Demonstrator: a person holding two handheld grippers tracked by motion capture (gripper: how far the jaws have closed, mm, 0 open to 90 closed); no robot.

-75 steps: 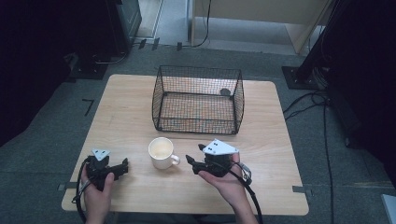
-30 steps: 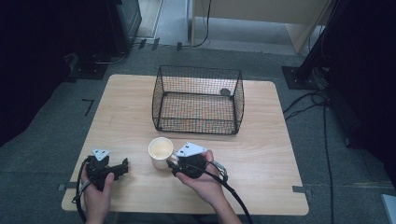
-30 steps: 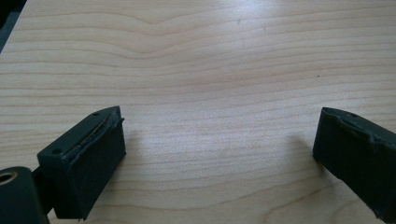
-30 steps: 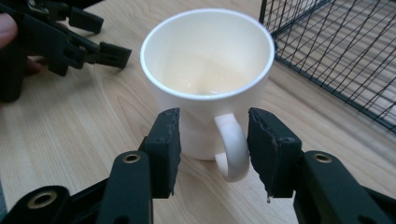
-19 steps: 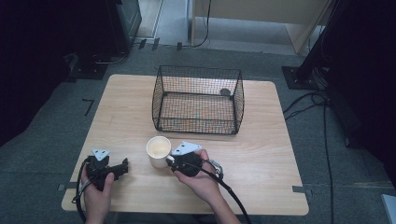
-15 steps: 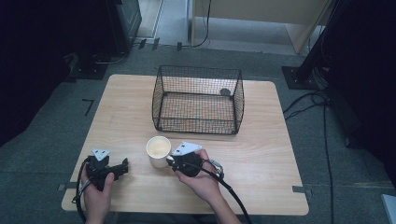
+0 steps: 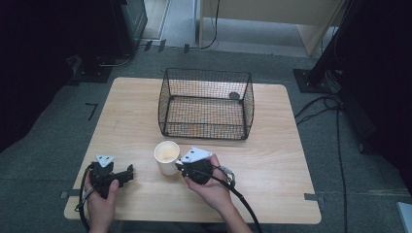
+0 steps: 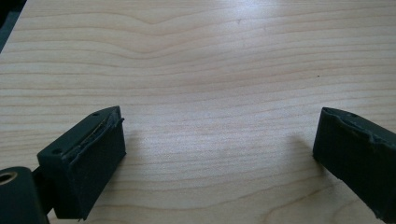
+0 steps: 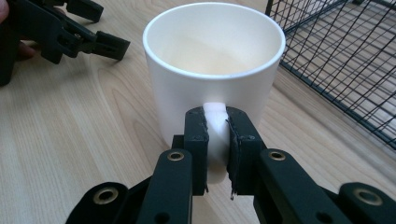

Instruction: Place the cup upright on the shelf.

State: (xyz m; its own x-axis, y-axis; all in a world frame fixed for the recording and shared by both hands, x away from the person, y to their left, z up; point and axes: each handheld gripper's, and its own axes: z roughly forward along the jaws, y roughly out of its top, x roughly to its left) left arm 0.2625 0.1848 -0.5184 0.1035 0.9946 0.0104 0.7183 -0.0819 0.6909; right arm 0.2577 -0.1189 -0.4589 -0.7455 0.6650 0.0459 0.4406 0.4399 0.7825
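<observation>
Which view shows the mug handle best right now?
The right gripper view: the mug handle sits close up, pinched between the right hand-held gripper jaws. In the high view the mug is small, its handle hidden under that gripper.

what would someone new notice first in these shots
The white mug near the table's front edge draws the eye, its handle pinched between the right gripper's fingers. Behind it stands a black wire basket at the table's middle. The left gripper rests open at the front left corner, over bare wood.
</observation>
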